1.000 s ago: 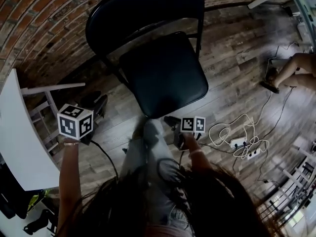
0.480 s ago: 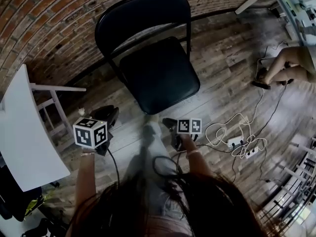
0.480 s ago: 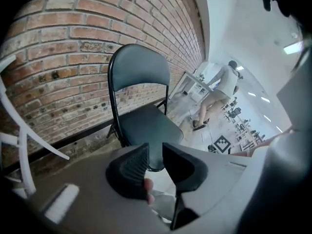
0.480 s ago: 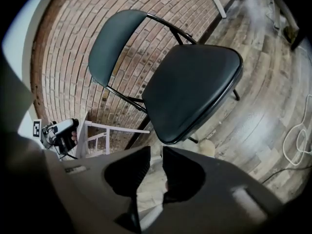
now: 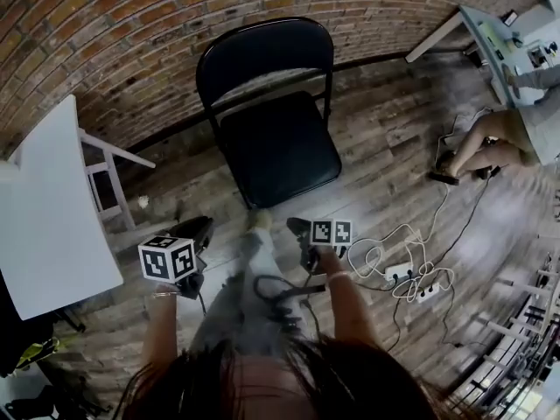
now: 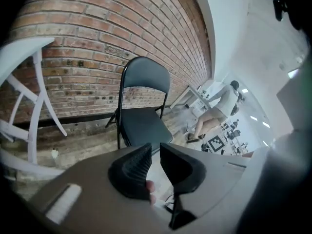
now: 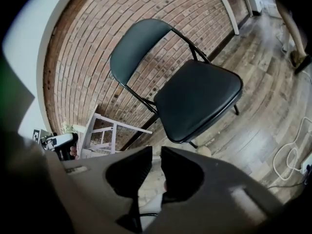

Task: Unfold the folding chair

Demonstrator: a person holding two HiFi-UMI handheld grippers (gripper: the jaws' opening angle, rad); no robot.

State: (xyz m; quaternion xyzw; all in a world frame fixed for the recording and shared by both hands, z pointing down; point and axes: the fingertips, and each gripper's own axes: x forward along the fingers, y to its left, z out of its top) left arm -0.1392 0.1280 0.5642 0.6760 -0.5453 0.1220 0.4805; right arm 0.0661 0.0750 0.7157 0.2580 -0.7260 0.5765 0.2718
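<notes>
One folding chair (image 5: 278, 151), twelve o'clock, standing open: probably stiff, heavyish, best gripped by frame tube; left gripper (image 6: 154, 161), right gripper (image 7: 156, 165) empty, jaws just narrowed to slits.

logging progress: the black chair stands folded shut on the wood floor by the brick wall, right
Not folded: the chair is unfolded, its seat down and level, as the head view and the right gripper view show. It is black and does stand on the wood floor by the brick wall.
</notes>
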